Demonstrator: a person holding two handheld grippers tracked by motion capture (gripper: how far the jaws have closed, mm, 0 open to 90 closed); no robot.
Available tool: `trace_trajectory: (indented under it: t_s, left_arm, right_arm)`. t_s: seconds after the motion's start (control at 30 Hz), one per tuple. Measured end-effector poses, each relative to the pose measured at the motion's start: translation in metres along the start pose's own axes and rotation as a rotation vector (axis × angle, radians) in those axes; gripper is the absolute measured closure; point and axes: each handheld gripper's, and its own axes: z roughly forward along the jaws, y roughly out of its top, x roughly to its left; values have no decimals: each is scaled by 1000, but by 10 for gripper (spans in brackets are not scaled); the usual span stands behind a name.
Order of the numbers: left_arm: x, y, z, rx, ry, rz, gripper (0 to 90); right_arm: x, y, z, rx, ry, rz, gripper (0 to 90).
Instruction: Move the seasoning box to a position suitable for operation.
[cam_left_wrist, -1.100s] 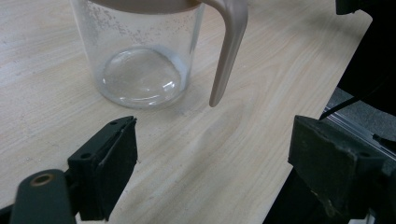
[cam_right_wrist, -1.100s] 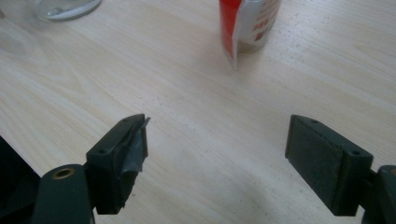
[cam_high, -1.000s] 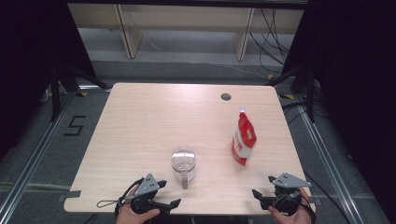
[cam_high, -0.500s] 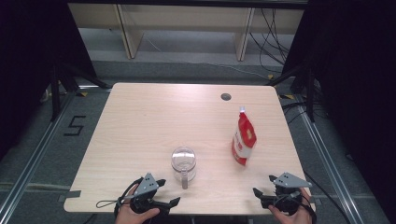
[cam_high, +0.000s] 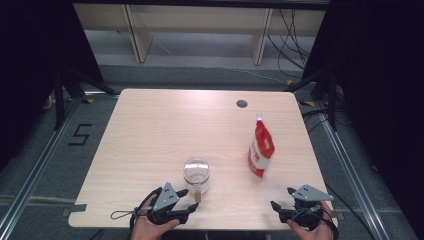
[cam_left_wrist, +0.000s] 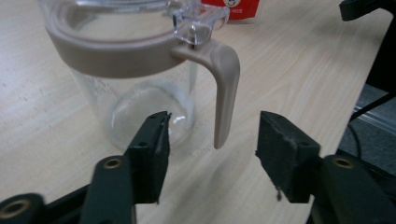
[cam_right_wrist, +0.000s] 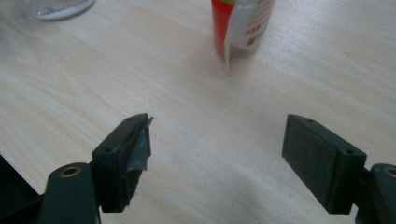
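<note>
left claw (cam_left_wrist: 212, 149) agape near jug (cam_left_wrist: 140, 70) handle (untouched); right claw (cam_right_wrist: 217, 158) agape, empty.

This looks like a lab or test room, not a home. A plain wooden desk (cam_high: 165, 130) stands alone on a grey floor (cam_high: 200, 70). Black curtains (cam_high: 380, 75) hang on both sides. Metal rails (cam_high: 30, 175) run along the floor, with a number 5 (cam_high: 80, 135) marked in tape. Loose cables (cam_high: 295, 30) hang at the back.

My pale wood bench (cam_high: 165, 130), clear jug (cam_high: 196, 172) near my edge, red pouch (cam_high: 261, 150) upright at right, both well apart
</note>
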Motion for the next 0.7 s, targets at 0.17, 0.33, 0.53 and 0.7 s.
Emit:
trace_trajectory:
  t_s: [0.17, 0.33, 0.53, 0.7]
  left_arm:
    - [-2, 3, 8, 0, -11, 4, 547]
    - [-4, 6, 15, 1, -5, 19, 617]
    - [-2, 10, 24, -4, -15, 29, 699]
    - [-8, 11, 27, -8, -3, 16, 762]
  right_arm:
    - [1, -1, 0, 8, 3, 26, 247]
    - [1, -1, 0, 5, 3, 21, 246]
    - [-2, -1, 1, 3, 1, -8, 247]
    - [1, -1, 0, 18, 0, 31, 248]
